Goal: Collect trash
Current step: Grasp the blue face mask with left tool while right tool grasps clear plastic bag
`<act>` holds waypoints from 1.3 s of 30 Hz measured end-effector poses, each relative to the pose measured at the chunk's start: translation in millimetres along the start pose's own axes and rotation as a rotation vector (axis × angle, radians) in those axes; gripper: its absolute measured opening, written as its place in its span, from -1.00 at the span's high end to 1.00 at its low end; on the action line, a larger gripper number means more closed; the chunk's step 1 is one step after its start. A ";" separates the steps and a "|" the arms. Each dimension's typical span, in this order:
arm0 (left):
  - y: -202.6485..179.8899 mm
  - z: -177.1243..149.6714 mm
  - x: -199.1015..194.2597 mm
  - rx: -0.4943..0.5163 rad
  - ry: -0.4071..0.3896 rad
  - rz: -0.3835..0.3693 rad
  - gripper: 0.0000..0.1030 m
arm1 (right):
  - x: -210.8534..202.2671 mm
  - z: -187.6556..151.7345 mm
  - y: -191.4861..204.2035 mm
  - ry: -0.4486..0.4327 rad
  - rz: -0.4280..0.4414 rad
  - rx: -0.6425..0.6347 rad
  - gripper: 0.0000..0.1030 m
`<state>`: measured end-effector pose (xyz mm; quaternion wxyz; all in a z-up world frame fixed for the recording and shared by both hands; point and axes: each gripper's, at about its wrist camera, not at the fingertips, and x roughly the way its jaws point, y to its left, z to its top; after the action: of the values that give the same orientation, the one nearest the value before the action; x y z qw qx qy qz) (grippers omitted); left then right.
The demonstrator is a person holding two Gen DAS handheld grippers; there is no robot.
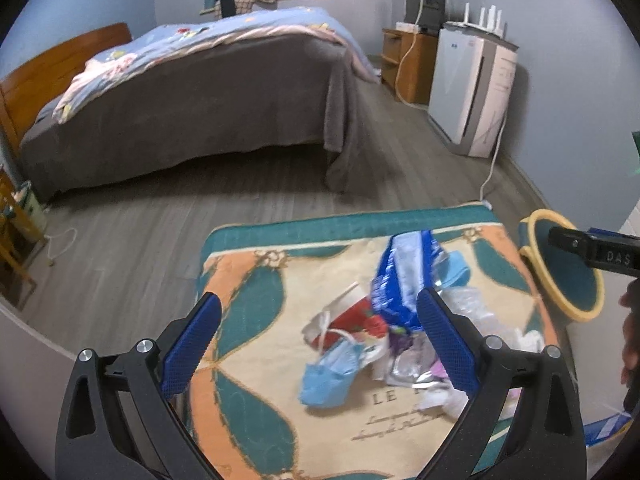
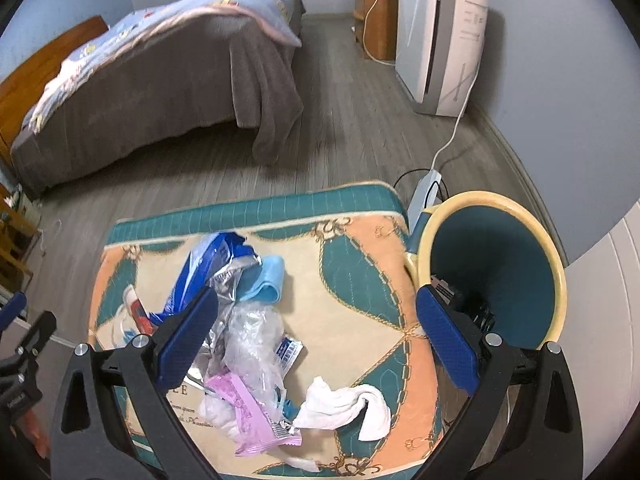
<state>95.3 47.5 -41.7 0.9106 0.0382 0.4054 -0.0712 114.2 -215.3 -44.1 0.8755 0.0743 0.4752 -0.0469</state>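
Both tools, left (image 1: 320, 344) and right (image 2: 316, 344), are open and empty above the trash pile (image 2: 240, 332) at lower centre. The pile lies on a patterned mat (image 2: 360, 280). A teal bin (image 2: 516, 264) stands just beside the mat at right.

Right gripper (image 2: 316, 316): jaws spread wide, nothing between them.
Rug (image 2: 360, 248): teal, orange and cream pattern, lying on grey wood-look floor.
Trash pile: blue foil bag (image 2: 200, 264), clear plastic wrap (image 2: 252, 332), pink wrapper (image 2: 252, 412), white cloth (image 2: 344, 404), all on the rug.
Bin (image 2: 496, 256): teal with yellow rim, touching the rug's right edge.
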 end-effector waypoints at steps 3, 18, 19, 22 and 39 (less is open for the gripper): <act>16.9 -2.8 9.8 -0.032 0.031 0.013 -0.88 | 12.2 -1.5 9.1 0.035 -0.007 -0.020 -0.89; 6.6 -50.8 77.5 0.076 0.229 -0.002 -0.88 | 69.8 -20.9 42.4 0.206 -0.048 -0.068 -0.84; 3.2 -54.1 81.6 0.091 0.246 -0.004 -0.88 | 72.6 -22.1 43.9 0.216 -0.048 -0.070 -0.79; 2.3 -60.6 93.7 0.077 0.293 -0.037 -0.88 | 82.9 -28.0 49.6 0.258 -0.046 -0.073 -0.60; -26.9 -60.7 92.7 0.194 0.322 -0.082 0.51 | 72.4 -29.2 40.5 0.290 0.058 -0.063 0.42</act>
<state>107.8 19.5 -151.5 0.8224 0.1201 0.5382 -0.1398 135.6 -171.2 -117.0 0.8006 0.0664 0.5955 0.0046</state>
